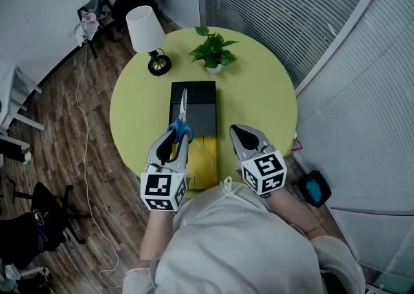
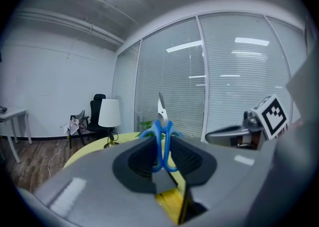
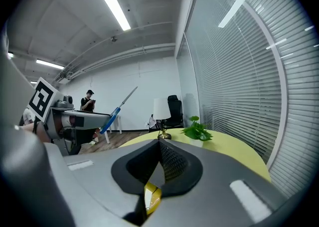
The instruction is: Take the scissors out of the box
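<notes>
- Left gripper [image 1: 173,139] jaws clamp the scissors [image 1: 182,113], up above the box [image 1: 202,105].
- Right gripper [image 1: 244,134] jaws are together, empty.
- Taking out looks nearly done.

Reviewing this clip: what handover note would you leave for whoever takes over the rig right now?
Left tool: shut on the scissors by their blue handles, blade pointing up and away.
Right tool: shut, empty, to the right of the box.
Scissors are in the air above the box on the table.
Done: scissors are out of the box.
Left: likely set them on the table beside the box.
</notes>
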A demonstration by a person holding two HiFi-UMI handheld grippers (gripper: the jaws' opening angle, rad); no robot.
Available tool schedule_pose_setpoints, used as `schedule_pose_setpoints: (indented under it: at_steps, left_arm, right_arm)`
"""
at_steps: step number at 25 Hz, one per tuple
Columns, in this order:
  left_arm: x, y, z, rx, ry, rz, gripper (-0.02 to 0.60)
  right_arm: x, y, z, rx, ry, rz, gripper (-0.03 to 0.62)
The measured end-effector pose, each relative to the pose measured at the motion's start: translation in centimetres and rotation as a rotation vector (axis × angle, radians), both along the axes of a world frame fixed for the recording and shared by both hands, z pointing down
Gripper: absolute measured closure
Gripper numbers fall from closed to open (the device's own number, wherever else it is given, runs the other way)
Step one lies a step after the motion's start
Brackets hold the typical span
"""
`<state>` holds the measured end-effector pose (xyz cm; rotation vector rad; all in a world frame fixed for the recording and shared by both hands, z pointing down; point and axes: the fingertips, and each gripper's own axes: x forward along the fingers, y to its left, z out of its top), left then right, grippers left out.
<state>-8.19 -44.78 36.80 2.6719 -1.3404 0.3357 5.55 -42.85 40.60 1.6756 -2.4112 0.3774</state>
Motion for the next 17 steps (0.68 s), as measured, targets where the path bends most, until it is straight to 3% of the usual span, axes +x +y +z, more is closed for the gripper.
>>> schedule_pose_setpoints:
  at_steps: [17]
  left_arm:
    - [0.6, 0.0, 1.4, -0.030, -0.004, -0.004, 0.489]
  right_arm:
    - [0.8, 0.1, 1.4, -0.039, 0.004, 0.024, 0.595]
